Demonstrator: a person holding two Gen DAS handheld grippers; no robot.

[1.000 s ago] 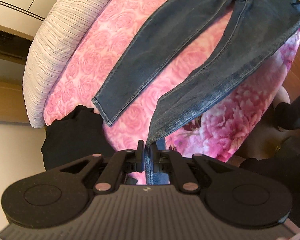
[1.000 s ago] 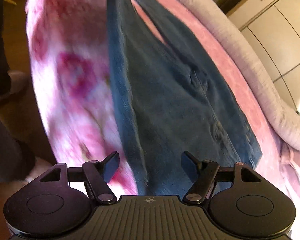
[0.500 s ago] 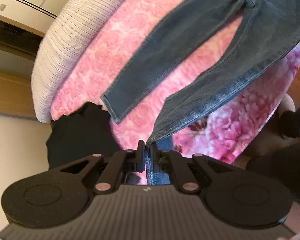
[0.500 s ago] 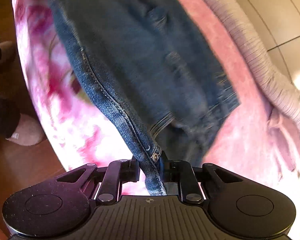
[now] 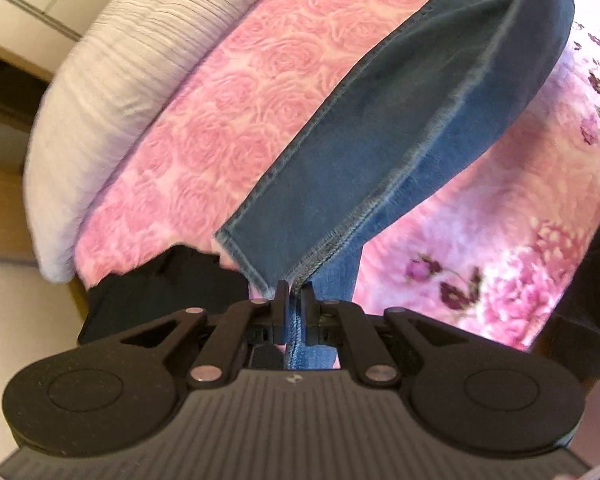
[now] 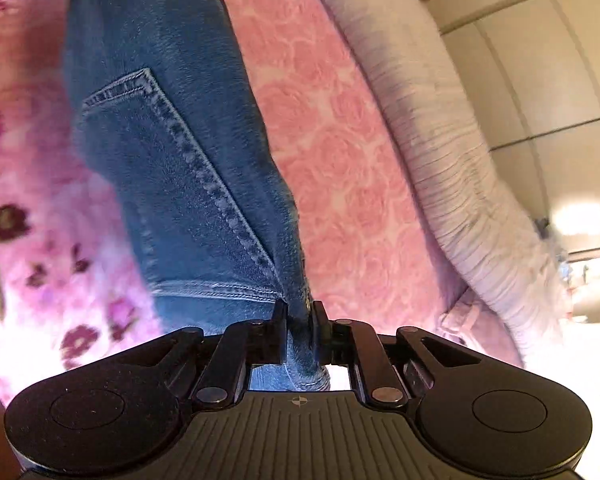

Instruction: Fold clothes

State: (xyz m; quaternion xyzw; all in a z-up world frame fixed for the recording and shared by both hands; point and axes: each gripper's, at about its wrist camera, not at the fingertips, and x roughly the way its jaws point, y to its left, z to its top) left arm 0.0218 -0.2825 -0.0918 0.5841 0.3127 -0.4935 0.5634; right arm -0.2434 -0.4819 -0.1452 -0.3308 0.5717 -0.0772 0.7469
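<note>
A pair of blue jeans (image 5: 400, 128) lies on a pink rose-patterned blanket (image 5: 236, 92). My left gripper (image 5: 295, 292) is shut on the hem of one leg, which is carried over the other leg so the two overlap. My right gripper (image 6: 299, 312) is shut on the waist end of the jeans (image 6: 168, 152), beside a back pocket (image 6: 180, 208) that faces up. The denim runs away from both grippers across the bed.
A white ribbed duvet (image 5: 132, 52) lies along the far side of the blanket and also shows in the right wrist view (image 6: 440, 152). A black garment (image 5: 164, 284) sits at the bed's end near my left gripper. Cupboard doors (image 6: 540, 80) stand behind.
My right gripper went from open to shut on the jeans' waist. Both grippers have carried the near side of the jeans across, so the near leg now lies over the far leg.
</note>
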